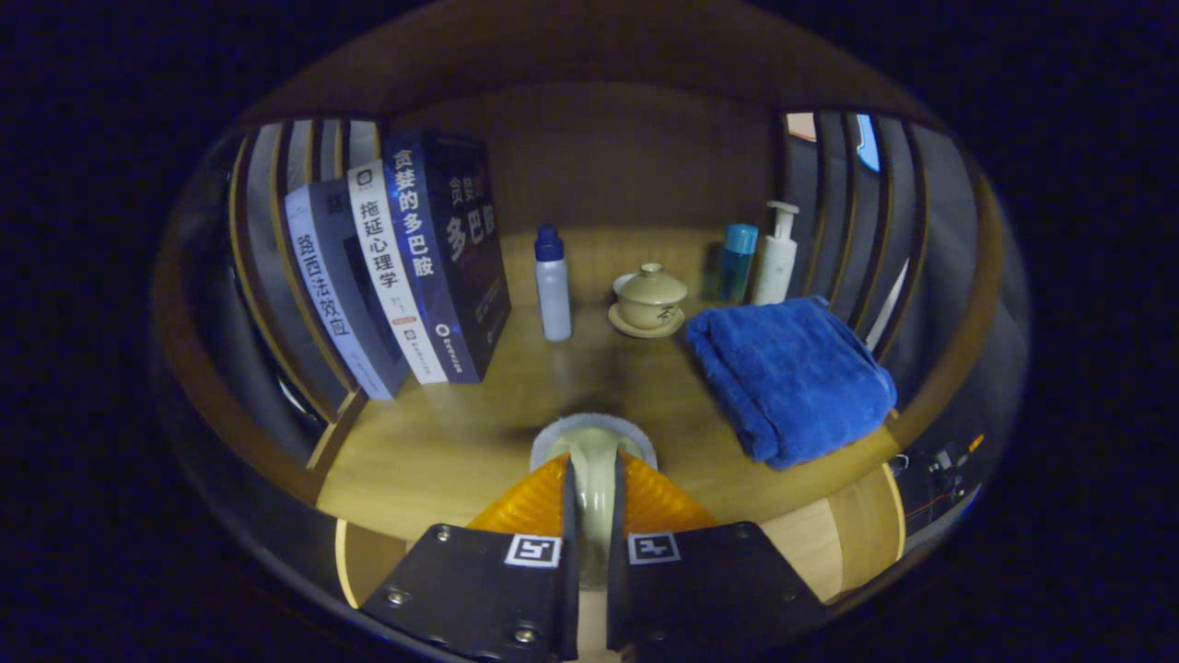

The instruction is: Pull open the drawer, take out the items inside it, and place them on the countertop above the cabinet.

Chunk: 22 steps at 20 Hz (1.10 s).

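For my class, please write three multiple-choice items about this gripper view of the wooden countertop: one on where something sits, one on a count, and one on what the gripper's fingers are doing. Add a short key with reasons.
1. Where does the lidded tea cup stand?
A. On top of the blue towel
B. Between the white bottle with the blue cap and the blue towel
C. In front of the books

2. How many books stand upright together?
A. One
B. Three
C. Six

3. What is the gripper doing?
A. Open over the towel
B. Closed on a book
C. Shut on a pale item

Key:
1 B, the cup stands between the white bottle and the towel.
2 B, three spines show side by side.
3 C, both fingers press a pale item between them, above the countertop.
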Each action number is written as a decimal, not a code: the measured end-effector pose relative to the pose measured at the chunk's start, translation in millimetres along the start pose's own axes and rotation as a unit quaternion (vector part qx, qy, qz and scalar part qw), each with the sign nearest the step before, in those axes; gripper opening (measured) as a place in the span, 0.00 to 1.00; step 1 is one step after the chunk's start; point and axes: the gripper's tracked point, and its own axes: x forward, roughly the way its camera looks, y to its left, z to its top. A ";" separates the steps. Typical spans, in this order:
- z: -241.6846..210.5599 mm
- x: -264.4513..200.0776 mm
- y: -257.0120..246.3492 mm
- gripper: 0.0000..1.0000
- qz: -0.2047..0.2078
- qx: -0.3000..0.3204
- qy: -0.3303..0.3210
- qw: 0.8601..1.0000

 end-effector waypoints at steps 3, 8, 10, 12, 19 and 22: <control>12.7 26.4 -0.2 0.12 0.015 0.013 -0.008 1.000; 29.5 61.1 4.1 0.13 0.032 0.002 -0.012 0.999; 31.7 71.6 9.1 0.14 0.044 0.006 -0.019 0.999; 33.5 74.9 10.5 0.16 0.043 0.009 -0.027 0.999; 31.5 47.5 16.3 0.65 0.027 -0.014 -0.047 0.998; 47.4 15.8 18.5 0.94 0.010 -0.011 -0.084 0.996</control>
